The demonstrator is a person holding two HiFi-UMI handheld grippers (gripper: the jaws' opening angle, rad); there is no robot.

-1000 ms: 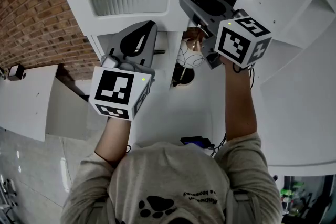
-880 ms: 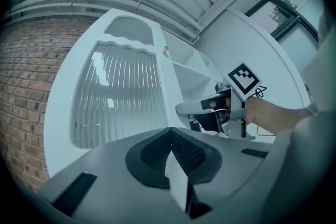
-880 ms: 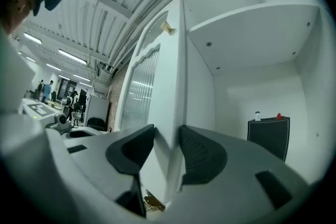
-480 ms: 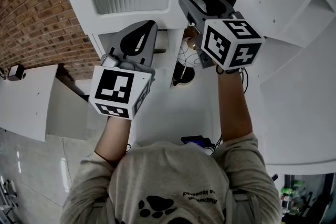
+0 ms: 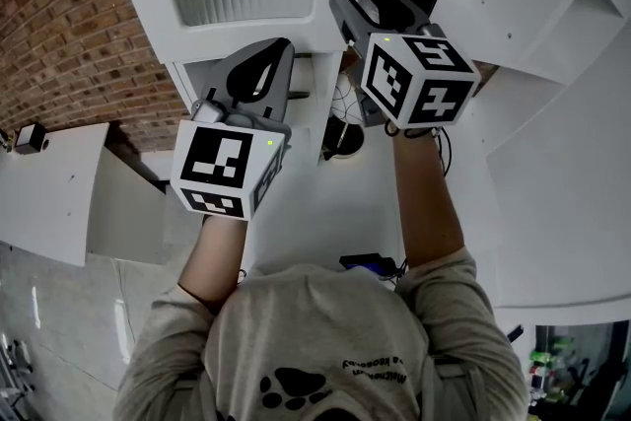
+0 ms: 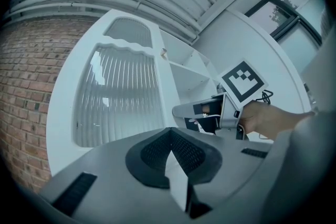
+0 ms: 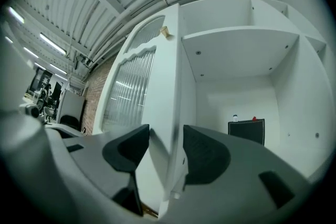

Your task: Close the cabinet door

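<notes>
Cabinet (image 5: 552, 64), white, open on the right side. Door (image 7: 157, 113) stands swung out toward the person with its free edge nearest, ribbed panes (image 6: 118, 97) facing left, not yet shut. Right gripper (image 7: 167, 152) sits astride that free edge. Its jaws have just been opening and now stand wide, the door edge between them, pads not clamping. Left gripper (image 6: 170, 152) is just left of it with jaws pressed together and nothing in them, pointing at the door's outer face. Judgement: the clamp looks released, so the closing should be a push rather than a pull. Press flat on the left face close to the free edge, where leverage is best, and swing it right and away until it seats. Draw the right gripper's inner jaw out of the gap first, or it may get pinched against the frame. Ease off near the end so the door does not bounce. The hinge side cannot be made out. Count: one cabinet; one door; one shelf (image 7: 241, 34) seen in the open compartment; two panes, one above the other; two grippers; one black box (image 7: 245, 131) at the far back; one tan fitting (image 7: 164, 32) near the door's top.
</notes>
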